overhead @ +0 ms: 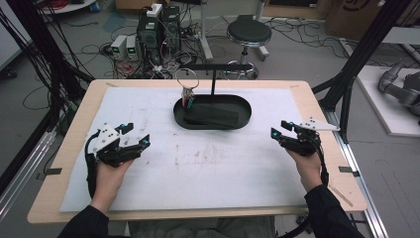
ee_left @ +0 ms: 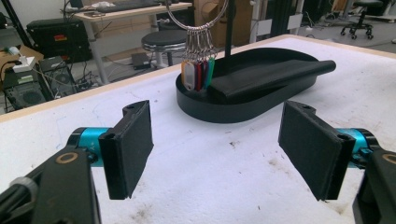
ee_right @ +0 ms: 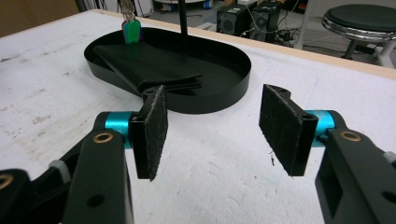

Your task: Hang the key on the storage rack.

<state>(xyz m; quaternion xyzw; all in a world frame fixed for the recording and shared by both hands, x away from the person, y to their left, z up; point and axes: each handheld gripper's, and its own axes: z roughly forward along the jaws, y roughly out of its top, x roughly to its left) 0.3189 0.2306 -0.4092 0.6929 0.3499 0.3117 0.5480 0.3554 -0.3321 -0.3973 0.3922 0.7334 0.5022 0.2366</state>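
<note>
Left gripper (overhead: 134,135) and right gripper (overhead: 281,130) are hovering nearest the camera, on the near side of the black oval tray (overhead: 245,106) – one off each end, well apart from it. Both are sitting with jaws spread wide, holding nothing; pads (ee_left: 132,147) are flat, matte, rough-textured. The tray is resting on a stained white foam sheet (overhead: 208,163), holding a folded black cloth (overhead: 213,115). A metal ring (ee_left: 196,16) of coloured plastic tags (ee_left: 197,74) is hanging over the tray's left end.
</note>
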